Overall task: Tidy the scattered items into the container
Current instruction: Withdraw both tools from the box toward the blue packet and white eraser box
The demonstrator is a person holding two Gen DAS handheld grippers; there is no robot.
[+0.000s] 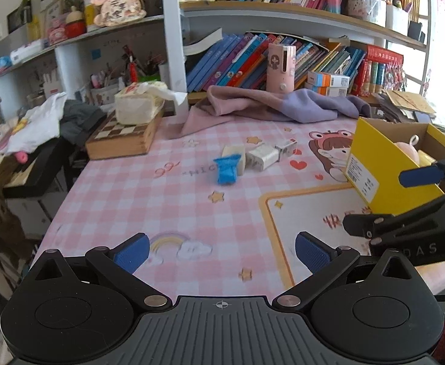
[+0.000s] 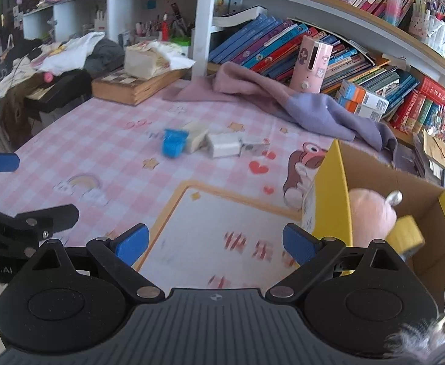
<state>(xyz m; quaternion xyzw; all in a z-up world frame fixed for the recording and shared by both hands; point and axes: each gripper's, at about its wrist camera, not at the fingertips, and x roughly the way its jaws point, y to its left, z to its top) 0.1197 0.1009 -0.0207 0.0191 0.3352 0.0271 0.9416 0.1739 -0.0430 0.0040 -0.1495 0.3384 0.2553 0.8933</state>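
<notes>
A small blue packet (image 1: 227, 170) (image 2: 174, 145) lies mid-table, touching a cream block (image 1: 236, 155) (image 2: 195, 136), a white charger (image 1: 262, 157) (image 2: 224, 145) and a small silver box (image 1: 286, 147) (image 2: 255, 148) in a row. The yellow cardboard box (image 1: 383, 167) (image 2: 333, 194) stands at the right and holds a pink plush (image 2: 371, 216) and a yellow block (image 2: 405, 235). My left gripper (image 1: 222, 251) is open over the table's near side, empty. My right gripper (image 2: 216, 243) is open and empty, its right finger beside the box's near corner.
A pink and purple cloth (image 1: 271, 106) lies at the table's back. A chessboard box (image 1: 122, 138) with a tissue pack on it sits back left. A pink cylinder (image 1: 280, 68) stands before leaning books (image 1: 237, 60). Clothes (image 1: 39, 124) pile off the left edge.
</notes>
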